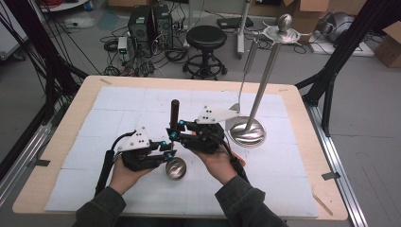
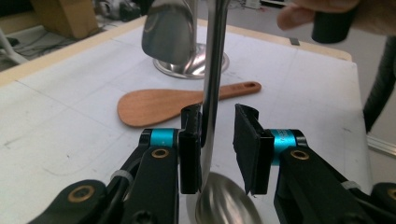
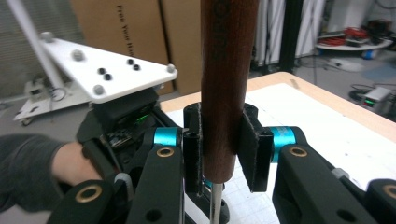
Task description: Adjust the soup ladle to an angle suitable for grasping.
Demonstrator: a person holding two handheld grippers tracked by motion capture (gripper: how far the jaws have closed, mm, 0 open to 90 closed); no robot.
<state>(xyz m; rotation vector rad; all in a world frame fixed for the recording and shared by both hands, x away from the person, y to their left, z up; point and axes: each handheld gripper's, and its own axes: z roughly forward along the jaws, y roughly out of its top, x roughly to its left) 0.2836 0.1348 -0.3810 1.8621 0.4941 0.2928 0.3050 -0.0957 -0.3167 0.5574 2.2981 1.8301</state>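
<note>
A ladle stands upright between my two grippers, its steel bowl [image 1: 176, 168] on the white mat and its dark wooden handle [image 1: 175, 111] pointing up. My right gripper [image 1: 176, 130] is shut on the wooden handle [image 3: 224, 93], with both pads pressed against it [image 3: 223, 140]. Lower down, my left gripper [image 1: 169, 150] brackets the steel shaft [image 2: 212, 70] just above the bowl [image 2: 226, 205]. In the left gripper view the shaft lies against the left pad and a gap shows to the right pad, so this gripper [image 2: 218, 144] is open.
A steel utensil stand [image 1: 247, 132] with a tall slanted pole stands right of the grippers, and a steel utensil [image 2: 168, 32] hangs from it. A wooden rice paddle [image 2: 177, 102] lies flat on the mat in front of the stand. A black stool [image 1: 206, 38] stands beyond the table.
</note>
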